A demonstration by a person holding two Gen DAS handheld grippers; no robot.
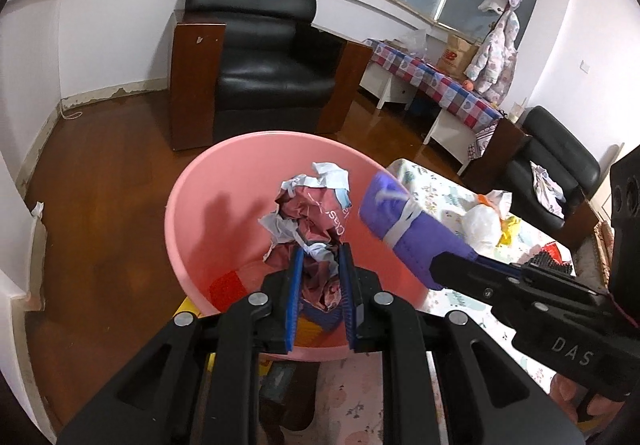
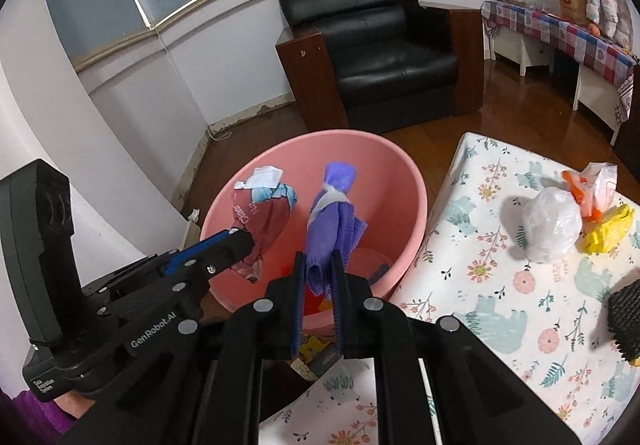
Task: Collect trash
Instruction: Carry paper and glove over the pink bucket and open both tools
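Both grippers are hanging over the pink basin (image 2: 408,181) beside the desk's (image 2: 480,285) left edge. The left gripper (image 1: 322,277) is clenching crumpled paper (image 1: 316,213), the right gripper (image 2: 318,277) a purple wrapper (image 2: 332,221). Neither is dropped yet. A clear bag (image 2: 552,223), yellow scrap (image 2: 608,229) and orange-white bag (image 2: 592,181) are awaiting collection near the desk's far right.

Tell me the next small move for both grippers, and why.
Probably open both and let go. The left gripper is shut on a crumpled wrapper and the right gripper on a purple pack; both pieces hang over the pink basin, so they should fall in. More trash waits on the floral table.
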